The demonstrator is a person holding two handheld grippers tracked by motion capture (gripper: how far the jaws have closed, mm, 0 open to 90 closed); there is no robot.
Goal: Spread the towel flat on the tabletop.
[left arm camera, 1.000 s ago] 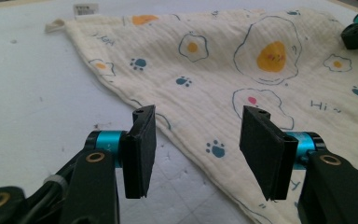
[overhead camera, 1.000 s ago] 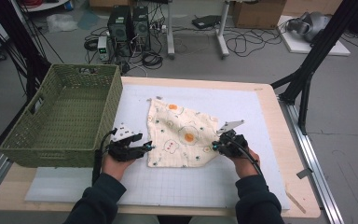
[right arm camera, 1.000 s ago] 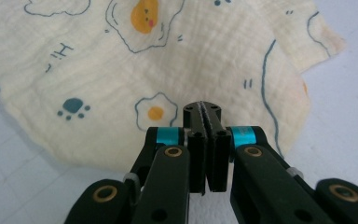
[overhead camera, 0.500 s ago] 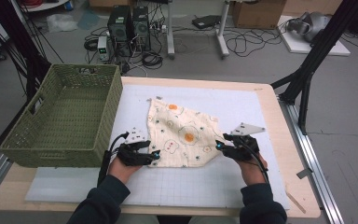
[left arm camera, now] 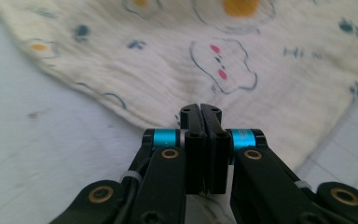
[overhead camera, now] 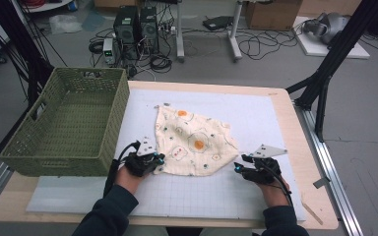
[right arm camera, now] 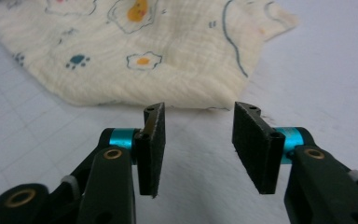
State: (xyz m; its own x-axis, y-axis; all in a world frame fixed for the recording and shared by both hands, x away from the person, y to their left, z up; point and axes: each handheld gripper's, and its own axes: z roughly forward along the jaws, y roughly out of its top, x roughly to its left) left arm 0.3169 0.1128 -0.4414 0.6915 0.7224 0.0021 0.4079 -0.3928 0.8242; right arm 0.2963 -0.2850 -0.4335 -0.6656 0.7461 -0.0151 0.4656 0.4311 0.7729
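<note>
The left tongs [left arm camera: 200, 122] are clenched, jaws pressed flat together at the near edge of the cloth [left arm camera: 177, 60]. Whether any hem is pinched between them cannot be told: in the left gripper view the pads meet just at the fabric's border, with nothing plainly showing in the seam. They have just been closing. The right tongs [right arm camera: 200, 140] stand released, pads apart with bare mat between them, the cloth's [right arm camera: 135, 51] folded corner just beyond the tips and not touched; these jaws have been opening and then easing in slightly.

From the high view the cloth [overhead camera: 193, 142] lies crumpled mid-mat [overhead camera: 256, 113] on the tabletop [overhead camera: 295, 128], between the left tongs [overhead camera: 153, 160] and the right tongs [overhead camera: 240, 168], with a green basket [overhead camera: 64, 128] just beside its left.

Risks, as I judge them:
- If the left jaws shut on air or a few threads, a lift would leave the cloth behind or drop it.
- The right tongs, short of the edge, could close on nothing or shove the corner into a bunch.
- Pulling one side alone would drag and wrinkle the cloth rather than spread or fold it.
</note>
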